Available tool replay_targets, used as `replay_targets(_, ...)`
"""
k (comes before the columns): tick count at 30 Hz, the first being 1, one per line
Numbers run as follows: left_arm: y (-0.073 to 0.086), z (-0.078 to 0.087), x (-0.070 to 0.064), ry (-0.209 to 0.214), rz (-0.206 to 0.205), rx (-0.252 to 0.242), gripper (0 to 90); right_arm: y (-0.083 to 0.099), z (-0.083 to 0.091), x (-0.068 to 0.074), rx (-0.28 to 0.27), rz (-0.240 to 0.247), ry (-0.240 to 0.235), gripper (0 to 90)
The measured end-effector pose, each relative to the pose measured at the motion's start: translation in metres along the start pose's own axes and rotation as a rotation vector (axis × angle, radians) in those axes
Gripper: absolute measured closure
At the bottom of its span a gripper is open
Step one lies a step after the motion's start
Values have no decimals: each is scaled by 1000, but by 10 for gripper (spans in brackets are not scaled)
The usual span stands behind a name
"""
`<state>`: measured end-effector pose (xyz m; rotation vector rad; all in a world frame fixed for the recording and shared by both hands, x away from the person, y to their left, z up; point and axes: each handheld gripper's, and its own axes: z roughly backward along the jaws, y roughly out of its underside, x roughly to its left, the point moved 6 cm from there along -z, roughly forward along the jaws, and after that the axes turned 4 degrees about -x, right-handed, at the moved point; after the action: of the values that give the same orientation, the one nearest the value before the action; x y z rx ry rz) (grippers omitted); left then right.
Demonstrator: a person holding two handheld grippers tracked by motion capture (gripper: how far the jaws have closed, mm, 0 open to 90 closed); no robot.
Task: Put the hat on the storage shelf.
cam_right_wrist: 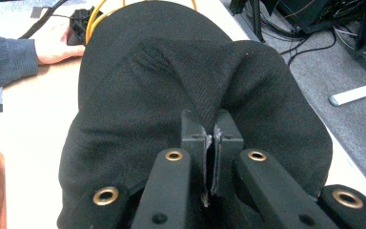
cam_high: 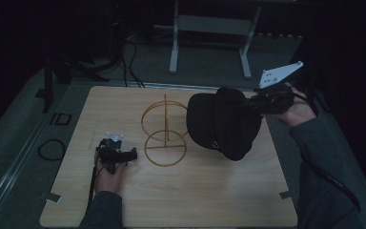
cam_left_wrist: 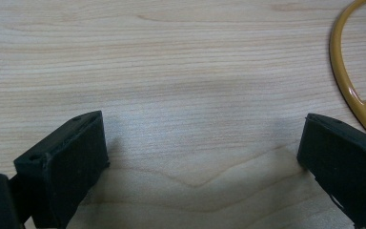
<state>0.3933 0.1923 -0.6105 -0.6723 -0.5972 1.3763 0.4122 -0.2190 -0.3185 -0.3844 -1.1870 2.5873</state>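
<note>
A black cap [cam_high: 221, 125] hangs above the right half of the wooden table [cam_high: 171, 200], held up by my right gripper [cam_high: 257, 102], which is shut on a fold of its fabric. In the right gripper view the jaws pinch the cap [cam_right_wrist: 171, 81] at its near edge, and my right gripper [cam_right_wrist: 212, 131] has no gap between its pads. A yellow wire stand [cam_high: 165, 130] with two rings on a post sits at the table's middle, just left of the cap. My left gripper [cam_high: 119, 153] rests on the table left of the stand, open and empty [cam_left_wrist: 200, 152].
A ring of the yellow stand [cam_left_wrist: 348, 86] lies close to the left gripper's right jaw. A black cable loop [cam_high: 51, 149] lies off the table's left edge. White desk legs [cam_high: 174, 45] and cables stand on the floor beyond the far edge.
</note>
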Motion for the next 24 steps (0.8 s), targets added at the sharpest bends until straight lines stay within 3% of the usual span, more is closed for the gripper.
replay_targets(12,0,0,0,0,0,0,24,-17,5,-1,5,21,7,865)
replay_targets(24,0,0,0,0,0,0,24,-40,-3,4,-1,54,-4,865)
